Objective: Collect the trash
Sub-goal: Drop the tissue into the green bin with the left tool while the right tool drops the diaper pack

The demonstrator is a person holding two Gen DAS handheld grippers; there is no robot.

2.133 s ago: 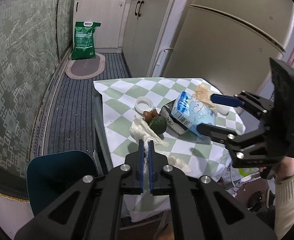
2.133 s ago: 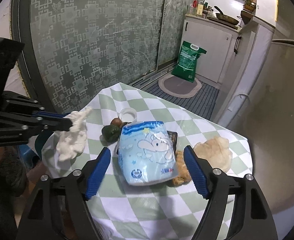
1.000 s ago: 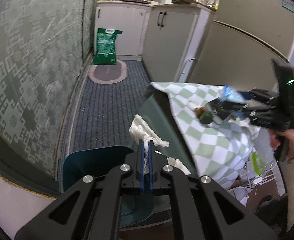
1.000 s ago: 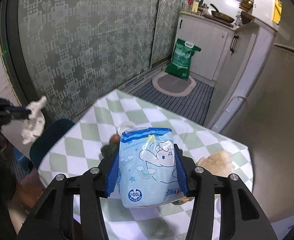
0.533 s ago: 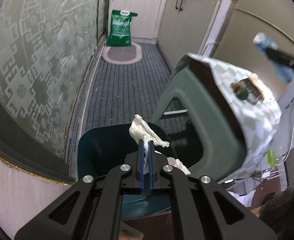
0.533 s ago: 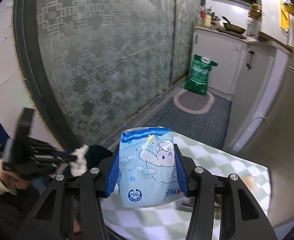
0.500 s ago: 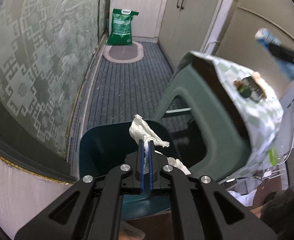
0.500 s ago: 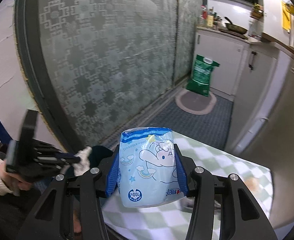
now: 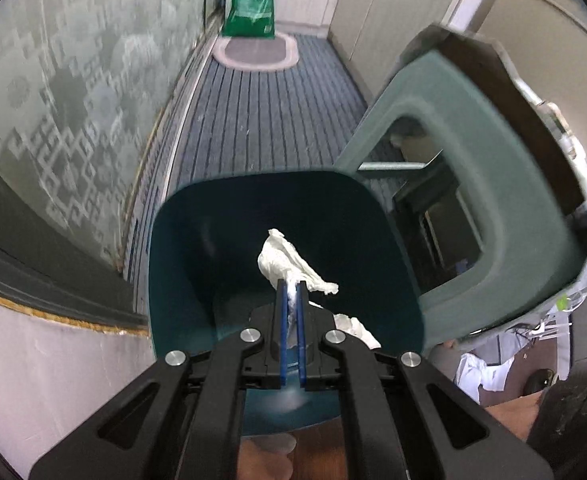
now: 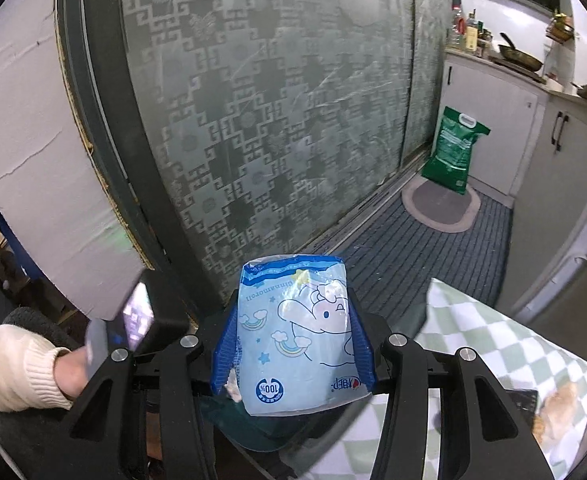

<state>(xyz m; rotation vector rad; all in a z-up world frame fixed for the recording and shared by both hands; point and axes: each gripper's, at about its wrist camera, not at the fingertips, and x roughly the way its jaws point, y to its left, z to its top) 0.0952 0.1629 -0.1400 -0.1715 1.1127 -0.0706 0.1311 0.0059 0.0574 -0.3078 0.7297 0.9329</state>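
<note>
White tissue [image 9: 289, 258], pinched in the left gripper [image 9: 290, 320], hangs over the teal bin [image 9: 181, 240], unreleased; right gripper [image 10: 293, 344] clamps the blue packet [image 10: 297, 336]; scraps remain on the worktop [image 10: 493, 344].

A big sliding door [image 10: 277, 120] of frosted glass with a square pattern runs along one side. The floor has a dark striped carpet [image 9: 261, 112] and a small oval mat [image 10: 439, 206]. White cupboards [image 10: 489, 128] stand at the far end beside a green bag [image 9: 251, 2].

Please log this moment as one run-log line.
left gripper: shut on tissue, over bin | right gripper: shut on blue packet
</note>
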